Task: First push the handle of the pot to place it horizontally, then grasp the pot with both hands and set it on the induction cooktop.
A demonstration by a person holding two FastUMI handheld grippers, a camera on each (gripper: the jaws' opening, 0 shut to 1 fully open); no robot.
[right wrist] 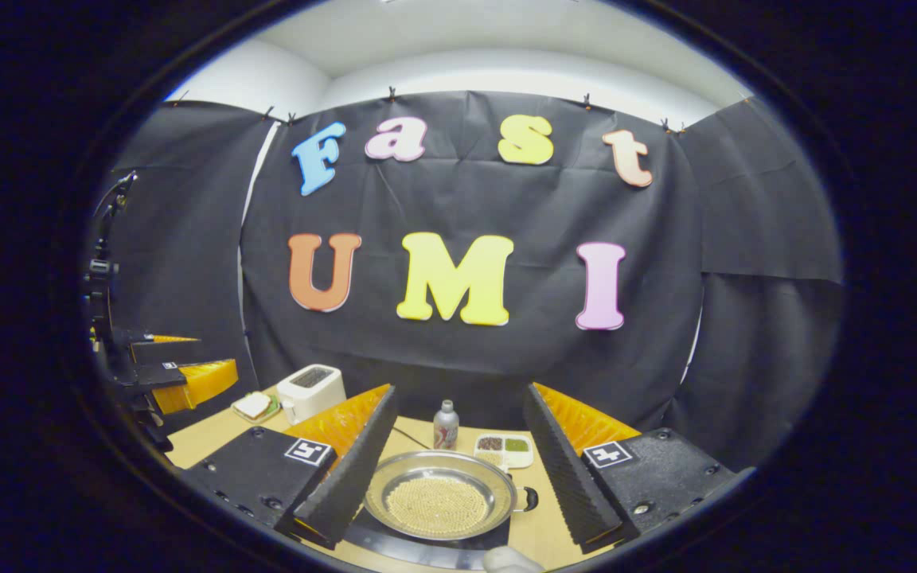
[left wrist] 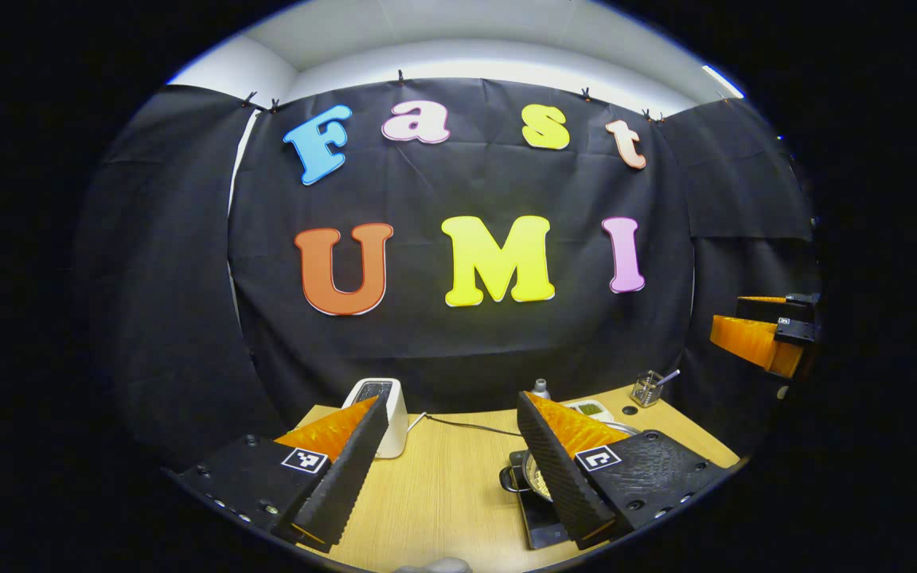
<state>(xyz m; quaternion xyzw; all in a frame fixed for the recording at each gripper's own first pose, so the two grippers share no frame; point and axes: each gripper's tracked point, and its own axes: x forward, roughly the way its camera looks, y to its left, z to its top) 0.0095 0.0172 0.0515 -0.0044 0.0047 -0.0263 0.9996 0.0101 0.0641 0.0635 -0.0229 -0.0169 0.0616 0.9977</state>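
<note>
Two grippers hang above the wooden table [right wrist: 196,442], each with its jaws spread wide and nothing between them. In the right gripper view the right gripper [right wrist: 458,446] frames one shallow metal pot [right wrist: 438,495], which sits on one dark induction cooktop [right wrist: 427,549]; the pot is filled with small pale beads, and one small loop handle [right wrist: 528,499] juts from its rim toward the right of that view, so the pot's long axis runs across the view. Whether a second handle stands on the opposite side cannot be told, as a finger covers that rim. Just behind the pot stand one small bottle [right wrist: 446,425] and one white dish [right wrist: 505,450] with three fillings. Farther behind the pot and off to its left are one white toaster [right wrist: 311,391] and one plate of bread [right wrist: 254,407], with the left gripper [right wrist: 188,374] beyond them. In the left gripper view the left gripper [left wrist: 454,446] is above bare table, the pot [left wrist: 534,473] partly hidden behind its right finger, one glass cup [left wrist: 648,387] far behind the pot, and the right gripper [left wrist: 761,338] well apart at the edge
</note>
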